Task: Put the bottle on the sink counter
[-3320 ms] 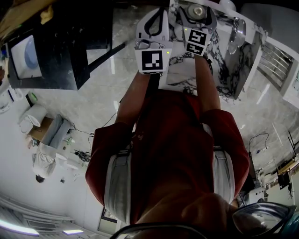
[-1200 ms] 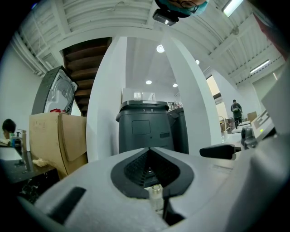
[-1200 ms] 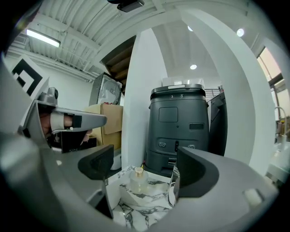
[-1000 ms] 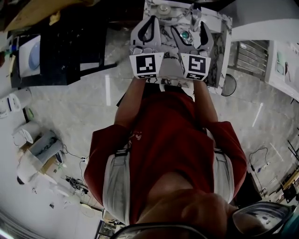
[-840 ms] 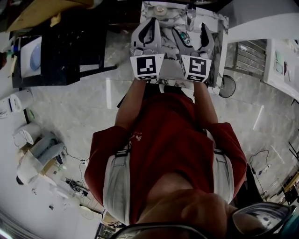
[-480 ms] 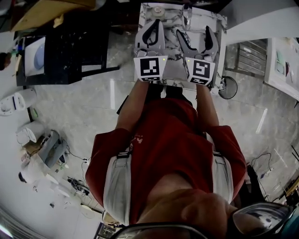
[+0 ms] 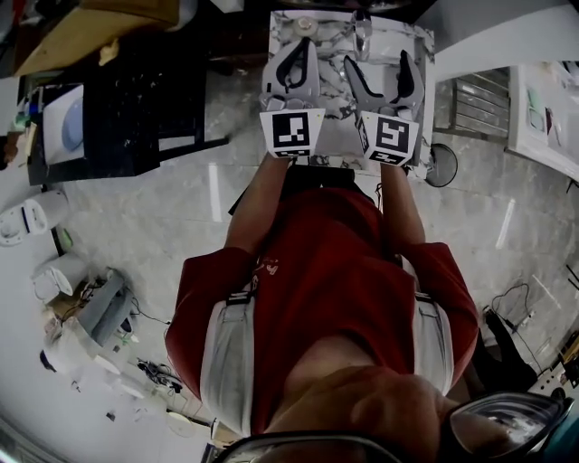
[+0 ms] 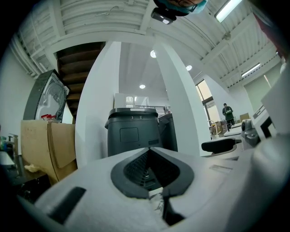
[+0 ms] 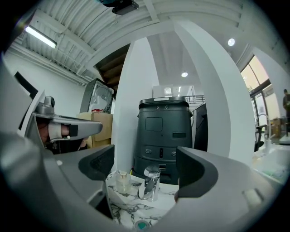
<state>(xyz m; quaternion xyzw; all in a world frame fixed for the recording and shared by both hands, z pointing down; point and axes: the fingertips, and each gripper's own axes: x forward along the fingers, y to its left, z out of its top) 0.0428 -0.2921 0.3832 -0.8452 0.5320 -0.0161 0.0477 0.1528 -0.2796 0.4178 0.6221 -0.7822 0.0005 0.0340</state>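
Note:
A small clear glass bottle (image 9: 121, 180) stands upright on the white marble sink counter (image 9: 124, 206), just left of the chrome faucet (image 9: 151, 182). From the head view the bottle (image 7: 306, 23) sits at the counter's (image 7: 412, 41) far left, the faucet (image 7: 362, 25) at its far middle. My right gripper (image 9: 146, 167) is open and holds nothing; bottle and faucet show beyond its gap. It (image 7: 377, 63) hovers over the basin. My left gripper (image 8: 151, 172) is shut with nothing between its pads, and it (image 7: 303, 47) hangs just short of the bottle.
A tall black bin (image 9: 165, 131) stands behind the counter, with a cardboard box (image 8: 47, 149) to its left. In the head view a black table (image 7: 118, 118) is at left and a white table (image 7: 543, 118) at right. A drain (image 9: 140, 224) shows in the basin.
The person has come square to the sink counter and both grippers have reached a little farther over it. The right stays open and the left shut.

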